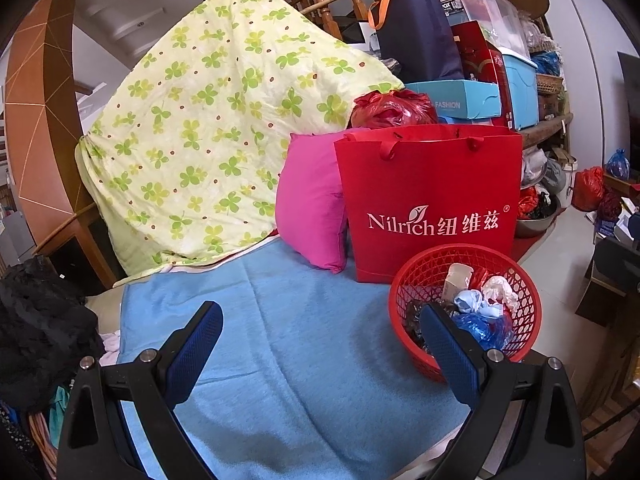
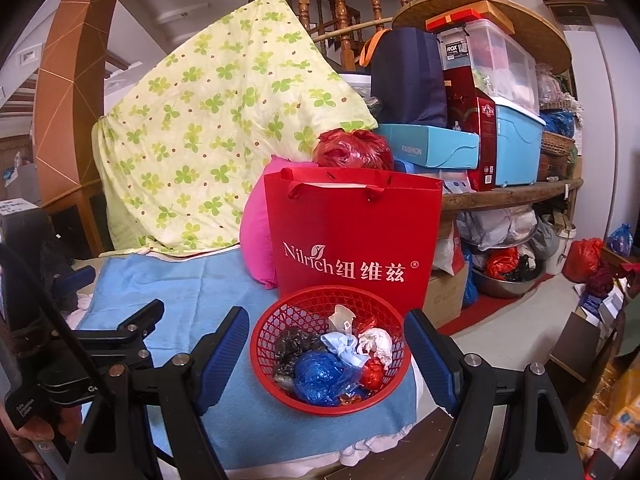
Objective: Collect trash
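A red mesh basket (image 2: 332, 405) stands on a blue towel (image 2: 168, 280) near its right edge. It holds trash: a blue plastic bag (image 2: 320, 372), a black bag (image 2: 294, 342), crumpled white tissue (image 2: 376, 340) and a small carton (image 2: 342, 318). My right gripper (image 2: 326, 332) is open just short of the basket, which shows framed between its fingers, untouched. My left gripper (image 1: 322, 328) is open over the bare towel (image 1: 300, 300), and the basket (image 1: 432, 268) lies to its right, partly behind the right finger.
A red Nilrich paper bag (image 2: 352, 216) stands right behind the basket, beside a pink pillow (image 2: 256, 236) and a clover-print quilt (image 1: 208, 120). Crowded shelves (image 2: 516, 190) and floor bags (image 2: 582, 254) lie to the right. Black clothing (image 1: 40, 320) is heaped at the left.
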`<state>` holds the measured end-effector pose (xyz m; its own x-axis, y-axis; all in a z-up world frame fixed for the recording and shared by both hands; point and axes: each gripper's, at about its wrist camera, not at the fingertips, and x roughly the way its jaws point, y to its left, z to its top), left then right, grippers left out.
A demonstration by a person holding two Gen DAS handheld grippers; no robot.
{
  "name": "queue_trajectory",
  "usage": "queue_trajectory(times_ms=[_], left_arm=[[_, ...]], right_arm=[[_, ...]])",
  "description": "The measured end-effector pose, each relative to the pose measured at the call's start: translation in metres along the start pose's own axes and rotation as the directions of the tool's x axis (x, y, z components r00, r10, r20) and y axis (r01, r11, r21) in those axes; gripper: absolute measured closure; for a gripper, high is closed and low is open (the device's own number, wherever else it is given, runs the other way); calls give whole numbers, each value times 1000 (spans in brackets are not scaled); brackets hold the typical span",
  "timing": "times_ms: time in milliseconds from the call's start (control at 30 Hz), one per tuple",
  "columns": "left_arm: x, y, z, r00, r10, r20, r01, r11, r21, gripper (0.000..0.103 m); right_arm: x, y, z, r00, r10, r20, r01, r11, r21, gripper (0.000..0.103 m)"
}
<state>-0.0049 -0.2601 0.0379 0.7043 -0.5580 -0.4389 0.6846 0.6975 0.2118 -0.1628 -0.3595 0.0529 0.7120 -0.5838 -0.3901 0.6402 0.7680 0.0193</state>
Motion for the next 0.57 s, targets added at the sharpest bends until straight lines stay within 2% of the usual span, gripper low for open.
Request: queue_trajectory(times_ms=[433,567], left_arm=[[15,6,-5,1000,-20,1,20,1000,-20,4],[24,20,-11,1000,-19,-4,19,998,-54,4]], right_arm=[[19,12,-5,999,-13,-36,12,1000,-23,20],[27,21,-4,999,-3,-38,2,1000,-28,20]])
